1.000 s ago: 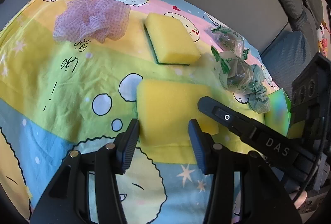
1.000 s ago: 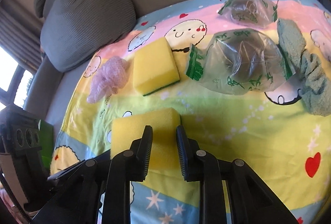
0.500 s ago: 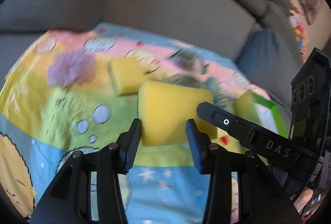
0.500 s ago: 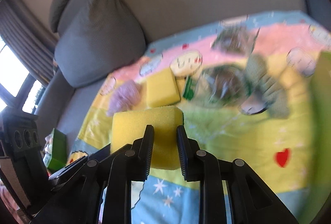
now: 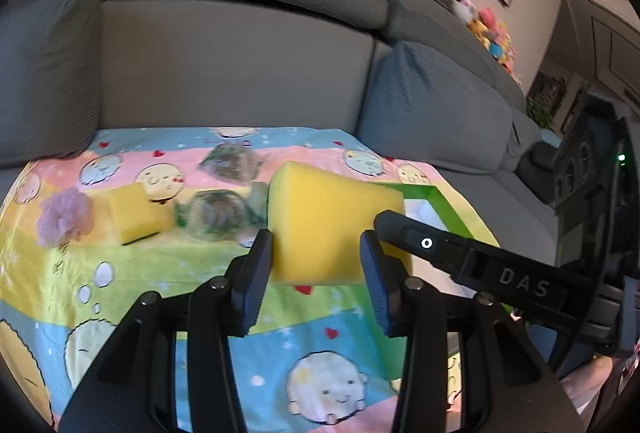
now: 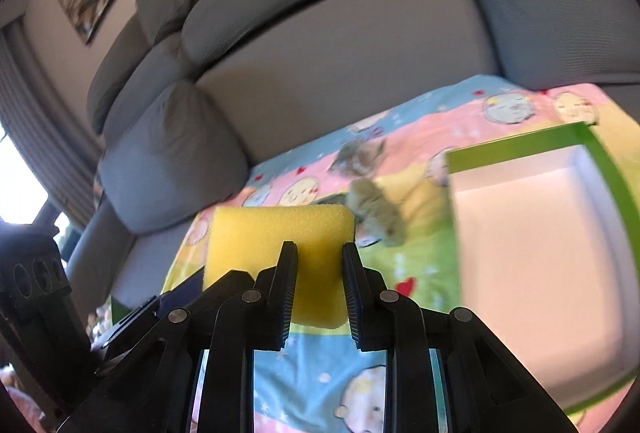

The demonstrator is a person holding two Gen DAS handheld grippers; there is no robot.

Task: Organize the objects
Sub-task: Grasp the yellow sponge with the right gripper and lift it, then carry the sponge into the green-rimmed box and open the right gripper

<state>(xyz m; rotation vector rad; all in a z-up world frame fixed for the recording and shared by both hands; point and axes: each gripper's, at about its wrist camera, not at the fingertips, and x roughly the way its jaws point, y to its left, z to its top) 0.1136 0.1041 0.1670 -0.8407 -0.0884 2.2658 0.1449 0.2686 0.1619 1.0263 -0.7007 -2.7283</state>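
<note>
A large yellow sponge (image 5: 332,217) hangs in the air above the cartoon blanket (image 5: 160,273), held from two sides. My left gripper (image 5: 316,245) is shut on the sponge, its pads pressing the near end. My right gripper (image 6: 318,253) is shut on the same sponge (image 6: 280,233) from the other side; one of its black fingers (image 5: 424,243) reaches in from the right of the left wrist view. A white box with a green rim (image 6: 520,141) lies on the blanket to the right of the sponge, and its corner (image 5: 420,189) shows behind the sponge.
A smaller yellow sponge (image 5: 136,217), a purple mesh puff (image 5: 64,217), two clear plastic-wrapped bundles (image 5: 216,213) and a grey-green cloth (image 6: 376,213) lie on the blanket. Grey sofa cushions (image 5: 232,65) rise behind. Soft toys (image 5: 488,29) sit on the sofa back.
Both grippers have lifted the large sponge off the blanket and carried it up and to the right, toward the green-rimmed box. Both views now take in the sofa back.
</note>
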